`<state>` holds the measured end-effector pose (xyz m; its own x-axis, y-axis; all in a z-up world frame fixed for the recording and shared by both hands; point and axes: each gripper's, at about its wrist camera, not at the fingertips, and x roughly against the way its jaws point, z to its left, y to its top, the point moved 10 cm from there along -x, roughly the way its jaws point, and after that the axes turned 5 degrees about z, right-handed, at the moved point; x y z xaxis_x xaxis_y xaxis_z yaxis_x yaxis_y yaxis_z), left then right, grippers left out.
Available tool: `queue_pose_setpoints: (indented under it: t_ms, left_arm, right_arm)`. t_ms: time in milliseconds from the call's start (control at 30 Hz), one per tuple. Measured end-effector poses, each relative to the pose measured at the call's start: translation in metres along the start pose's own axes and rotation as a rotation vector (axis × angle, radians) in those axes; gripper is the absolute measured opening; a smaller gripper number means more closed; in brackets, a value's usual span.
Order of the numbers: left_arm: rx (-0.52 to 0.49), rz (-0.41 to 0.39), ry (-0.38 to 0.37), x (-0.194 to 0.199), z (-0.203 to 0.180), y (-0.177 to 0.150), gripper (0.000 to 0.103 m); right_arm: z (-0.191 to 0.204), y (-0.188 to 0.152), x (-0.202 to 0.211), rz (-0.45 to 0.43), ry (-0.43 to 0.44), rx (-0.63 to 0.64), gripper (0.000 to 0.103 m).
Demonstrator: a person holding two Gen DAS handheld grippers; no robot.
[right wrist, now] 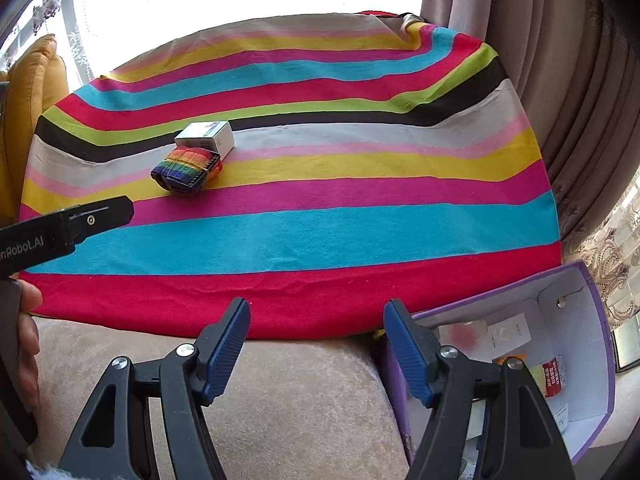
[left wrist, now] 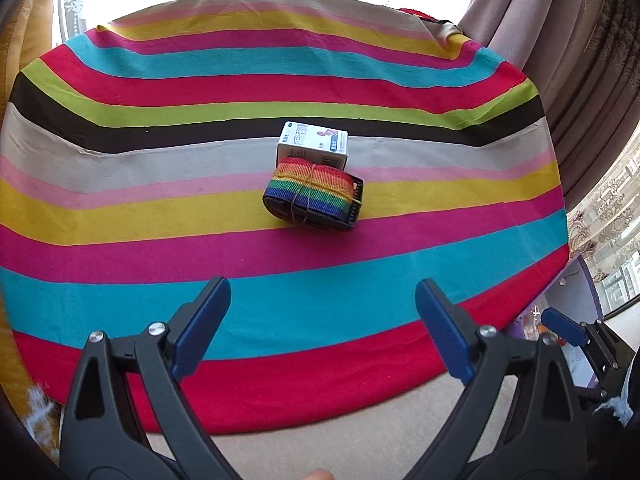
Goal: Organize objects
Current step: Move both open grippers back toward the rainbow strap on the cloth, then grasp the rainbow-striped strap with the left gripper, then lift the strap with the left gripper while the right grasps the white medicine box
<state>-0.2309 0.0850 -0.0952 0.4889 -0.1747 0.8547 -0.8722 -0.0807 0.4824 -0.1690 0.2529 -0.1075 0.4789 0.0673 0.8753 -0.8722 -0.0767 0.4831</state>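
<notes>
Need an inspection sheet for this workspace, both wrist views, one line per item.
Surface: striped cloth over a beige cushion.
Job's things: white box touching rolled rainbow strap; purple box, open, holds small packets.
Clutter: nothing seen.
Grippers: left hand-held gripper open, empty; right hand-held gripper open, empty, beside the purple box.
Cables: nothing seen.
Surroundings: curtains, bright window, yellow cushion.

left gripper (right wrist: 100, 216) | side print "nRobot.AI", start cut off | other labels unreadable
</notes>
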Motion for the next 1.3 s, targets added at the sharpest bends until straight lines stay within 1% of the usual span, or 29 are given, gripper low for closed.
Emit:
queue_pose_setpoints:
  t_ms: [67, 133, 200, 267, 333, 400, 500, 567, 700, 767, 900, 933, 967, 1000, 1033, 1067, 1133, 1167, 1300]
  left_arm:
    - [0.015, 0.016, -0.007, -0.007, 0.004, 0.007, 0.096]
    - [0.01, 0.01, -0.001, -0.012, 0.005, 0.016, 0.097]
    - [-0.024, 0.015, 0.018, -0.019, 0.004, 0.025, 0.098]
    - [-0.064, 0.041, 0.02, -0.031, 0.0, 0.034, 0.099]
    - [-0.103, 0.071, 0.041, -0.045, -0.002, 0.042, 0.1]
    - [-0.134, 0.083, 0.045, -0.054, -0.004, 0.049, 0.1]
    - [-0.166, 0.097, 0.076, -0.066, -0.002, 0.056, 0.101]
    - [-0.196, 0.122, 0.093, -0.074, -0.002, 0.056, 0.102]
    - [-0.212, 0.145, 0.101, -0.086, -0.001, 0.057, 0.102]
    - [-0.201, 0.15, 0.105, -0.091, 0.002, 0.059, 0.102]
    - [-0.187, 0.19, 0.109, -0.107, 0.006, 0.056, 0.102]
    - [-0.184, 0.19, 0.097, -0.108, 0.006, 0.056, 0.102]
    - [-0.184, 0.189, 0.089, -0.109, 0.005, 0.056, 0.102]
    - [-0.18, 0.186, 0.085, -0.11, 0.006, 0.055, 0.097]
    - [-0.178, 0.19, 0.067, -0.112, 0.005, 0.054, 0.087]
    - [-0.181, 0.192, 0.057, -0.111, 0.004, 0.053, 0.084]
    - [-0.201, 0.18, 0.082, -0.109, 0.004, 0.052, 0.084]
    - [-0.204, 0.176, 0.077, -0.108, 0.003, 0.051, 0.084]
    - [-0.169, 0.16, 0.08, -0.099, 0.013, 0.044, 0.084]
  right_arm:
    - [0.005, 0.003, -0.004, 0.004, 0.002, 0.015, 0.07]
    - [0.009, 0.005, -0.005, 0.001, 0.001, 0.027, 0.07]
    - [0.012, 0.006, -0.008, 0.001, -0.002, 0.038, 0.071]
    - [0.013, 0.005, -0.011, 0.01, -0.002, 0.044, 0.071]
    - [0.013, 0.005, -0.013, 0.018, 0.003, 0.043, 0.071]
    - [0.013, 0.004, -0.015, 0.023, 0.007, 0.037, 0.071]
    - [0.012, 0.004, -0.016, 0.026, 0.016, 0.025, 0.072]
    - [0.011, 0.003, -0.017, 0.03, 0.02, 0.019, 0.073]
    - [0.013, 0.001, -0.02, 0.038, 0.022, 0.026, 0.074]
    - [0.013, 0.001, -0.02, 0.041, 0.024, 0.027, 0.074]
    - [0.012, 0.0, -0.021, 0.045, 0.029, 0.019, 0.074]
    - [0.012, 0.001, -0.021, 0.046, 0.03, 0.019, 0.074]
    - [0.012, 0.001, -0.021, 0.046, 0.03, 0.019, 0.074]
    - [0.012, 0.001, -0.021, 0.046, 0.028, 0.02, 0.074]
    - [0.012, 0.001, -0.021, 0.047, 0.027, 0.022, 0.075]
    - [0.012, 0.001, -0.021, 0.048, 0.025, 0.023, 0.075]
    - [0.012, 0.002, -0.022, 0.054, 0.027, 0.026, 0.075]
    - [0.013, 0.002, -0.022, 0.058, 0.034, 0.028, 0.075]
    - [0.014, 0.014, -0.023, 0.049, 0.063, 0.022, 0.075]
